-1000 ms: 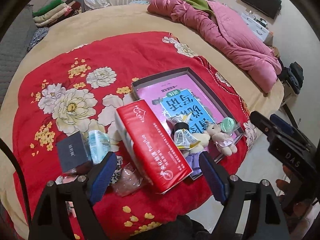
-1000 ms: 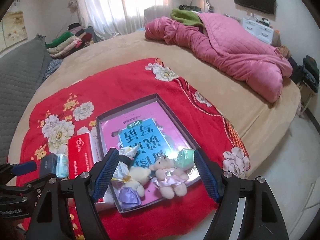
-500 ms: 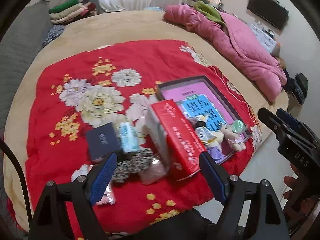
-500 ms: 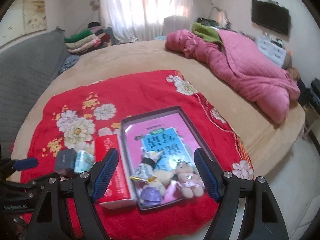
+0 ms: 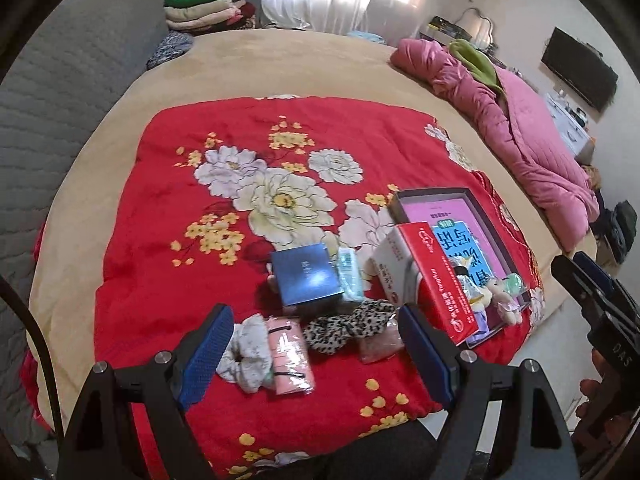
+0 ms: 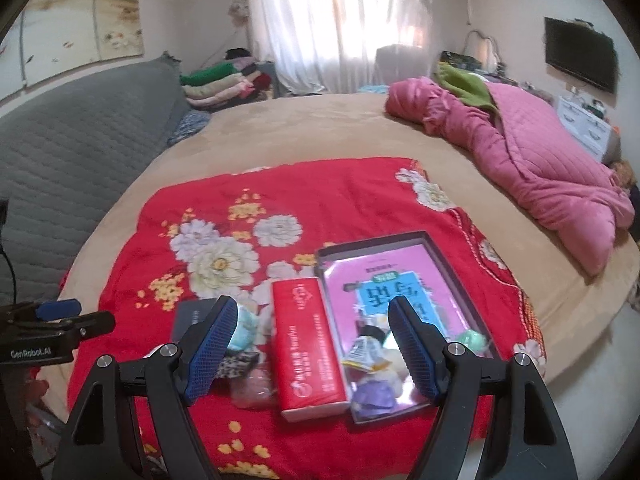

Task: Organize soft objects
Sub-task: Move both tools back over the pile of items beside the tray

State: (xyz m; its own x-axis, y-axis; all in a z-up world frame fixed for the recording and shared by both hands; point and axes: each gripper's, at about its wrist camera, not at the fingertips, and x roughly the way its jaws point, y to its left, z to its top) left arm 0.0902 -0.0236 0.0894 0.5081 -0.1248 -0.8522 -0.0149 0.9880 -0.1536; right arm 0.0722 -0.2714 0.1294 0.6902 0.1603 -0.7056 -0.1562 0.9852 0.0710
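Soft objects lay clustered at the near edge of the red floral blanket [image 5: 168, 208] on the bed [image 5: 256, 64], beside a shallow tray [image 5: 494, 220] holding plush toys [image 5: 500, 294] and a stiff red box [image 5: 438, 276]. Nearest were a leopard scrunchie [image 5: 348, 324], a pale scrunchie [image 5: 250, 344] and a pink packet [image 5: 290, 354]. All looked light and limp, likely best pinched across the bunched middle. The left gripper [image 5: 316, 356] hovered above them, fingers wide apart and empty; the right gripper [image 6: 310, 346] likewise gaped, holding nothing.
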